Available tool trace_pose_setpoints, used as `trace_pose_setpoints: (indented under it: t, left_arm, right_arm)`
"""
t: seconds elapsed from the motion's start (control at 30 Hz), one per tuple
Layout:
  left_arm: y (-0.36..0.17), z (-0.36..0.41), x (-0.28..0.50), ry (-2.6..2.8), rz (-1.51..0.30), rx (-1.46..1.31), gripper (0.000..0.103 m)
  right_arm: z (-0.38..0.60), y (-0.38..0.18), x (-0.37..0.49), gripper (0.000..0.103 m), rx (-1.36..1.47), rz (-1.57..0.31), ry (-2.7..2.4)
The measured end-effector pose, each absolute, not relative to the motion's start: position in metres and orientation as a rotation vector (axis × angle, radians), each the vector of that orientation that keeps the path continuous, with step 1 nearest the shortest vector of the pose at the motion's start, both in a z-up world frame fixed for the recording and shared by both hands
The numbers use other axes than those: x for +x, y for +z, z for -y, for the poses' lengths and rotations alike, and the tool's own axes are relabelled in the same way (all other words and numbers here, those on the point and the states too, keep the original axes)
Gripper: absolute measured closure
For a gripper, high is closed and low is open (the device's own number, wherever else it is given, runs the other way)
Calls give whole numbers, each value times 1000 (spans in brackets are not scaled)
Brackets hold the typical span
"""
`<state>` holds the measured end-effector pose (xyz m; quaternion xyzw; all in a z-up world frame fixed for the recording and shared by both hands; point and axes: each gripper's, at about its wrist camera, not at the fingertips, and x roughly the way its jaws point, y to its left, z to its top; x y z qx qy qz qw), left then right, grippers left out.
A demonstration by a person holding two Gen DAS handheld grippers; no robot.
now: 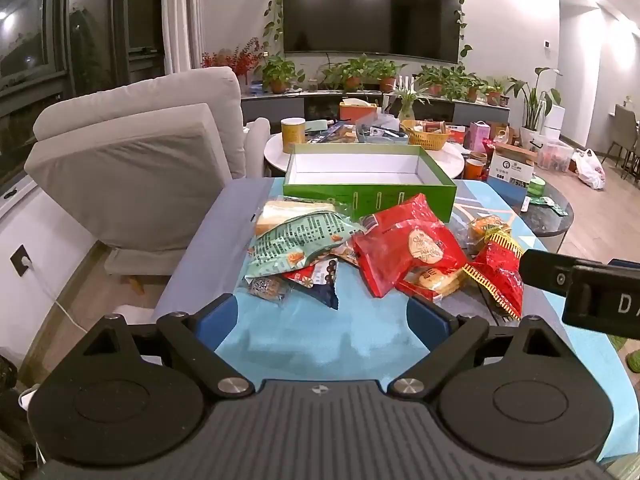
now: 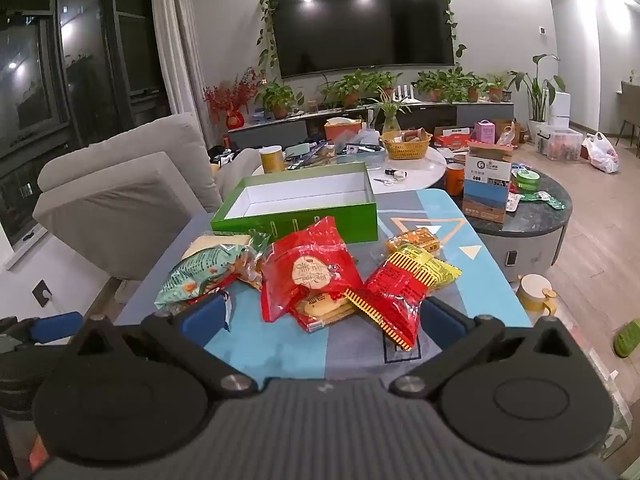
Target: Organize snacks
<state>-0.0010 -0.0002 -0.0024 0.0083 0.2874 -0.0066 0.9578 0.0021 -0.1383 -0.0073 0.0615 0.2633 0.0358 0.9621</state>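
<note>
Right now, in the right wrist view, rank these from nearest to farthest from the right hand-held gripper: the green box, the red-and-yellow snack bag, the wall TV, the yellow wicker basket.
1. Red-and-yellow snack bag, just ahead of the right hand-held gripper, slightly right.
2. Green box, open, behind the snack pile.
3. Yellow wicker basket, on the white round table beyond.
4. Wall TV, on the far wall.

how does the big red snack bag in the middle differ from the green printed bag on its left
The glossy red plastic snack bag has a round beige label and a clear window showing pale biscuits; the pale green printed snack bag is covered in dark text with orange pictures. The red bag lies in the middle of the pile, the green one at its left edge. Both are sealed, crinkled and lie in front of the empty green box.
</note>
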Motion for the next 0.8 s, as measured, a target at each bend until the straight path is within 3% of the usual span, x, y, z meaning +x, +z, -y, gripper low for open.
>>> trace_pose_setpoints:
  t: [0.8]
  left_arm:
    - [-10,0,3,-38,-592,12,13]
  right_arm:
    - [147,-16,4,43,158,-539,81]
